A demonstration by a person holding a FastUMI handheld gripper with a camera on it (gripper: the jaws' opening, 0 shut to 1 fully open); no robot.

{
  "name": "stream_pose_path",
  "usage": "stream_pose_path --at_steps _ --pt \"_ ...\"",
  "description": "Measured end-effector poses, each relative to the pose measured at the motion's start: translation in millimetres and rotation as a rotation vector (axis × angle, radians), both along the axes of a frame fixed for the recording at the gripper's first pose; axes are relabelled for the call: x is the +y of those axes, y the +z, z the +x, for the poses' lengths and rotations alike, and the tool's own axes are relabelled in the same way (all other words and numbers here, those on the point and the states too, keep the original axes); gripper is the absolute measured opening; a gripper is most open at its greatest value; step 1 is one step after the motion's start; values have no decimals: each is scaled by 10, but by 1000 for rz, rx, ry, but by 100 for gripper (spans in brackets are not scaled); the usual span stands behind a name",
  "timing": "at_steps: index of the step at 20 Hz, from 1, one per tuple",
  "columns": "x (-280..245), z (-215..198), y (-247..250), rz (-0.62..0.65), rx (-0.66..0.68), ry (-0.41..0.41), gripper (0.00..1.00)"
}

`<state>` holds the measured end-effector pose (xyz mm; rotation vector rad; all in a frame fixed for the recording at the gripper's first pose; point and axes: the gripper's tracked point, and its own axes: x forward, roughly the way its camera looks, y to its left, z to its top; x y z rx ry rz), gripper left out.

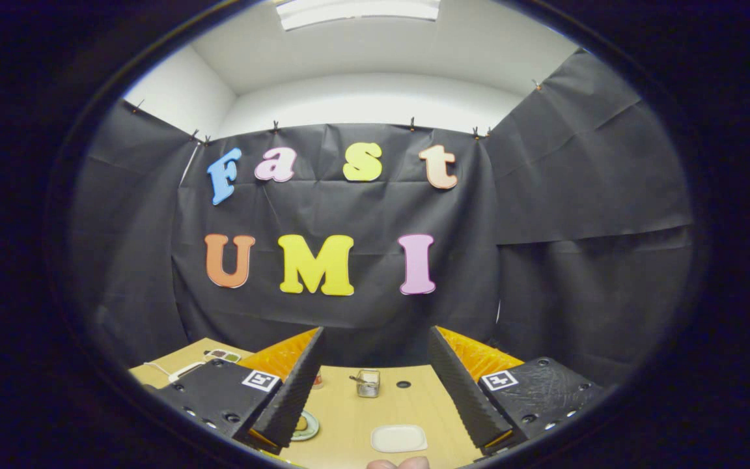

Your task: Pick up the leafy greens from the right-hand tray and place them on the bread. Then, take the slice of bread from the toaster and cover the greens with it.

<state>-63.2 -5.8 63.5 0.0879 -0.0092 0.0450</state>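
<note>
My tongs [375, 384] are spread wide, empty, hovering above the desk [349, 410]. Silver toaster [368, 383] sits centre, between the fingers. White tray [399, 438] lower centre; a plate [306, 426] peeks from behind the left finger. A small tray [222, 355] lies at far left. Can't make out the greens or bread.
</note>
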Motion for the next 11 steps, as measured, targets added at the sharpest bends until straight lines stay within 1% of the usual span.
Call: stream_pose_path --at_steps 6,11 --pt "165 -118 30 -3 6 26 96" --pt "257 -176 36 1 12 24 96"
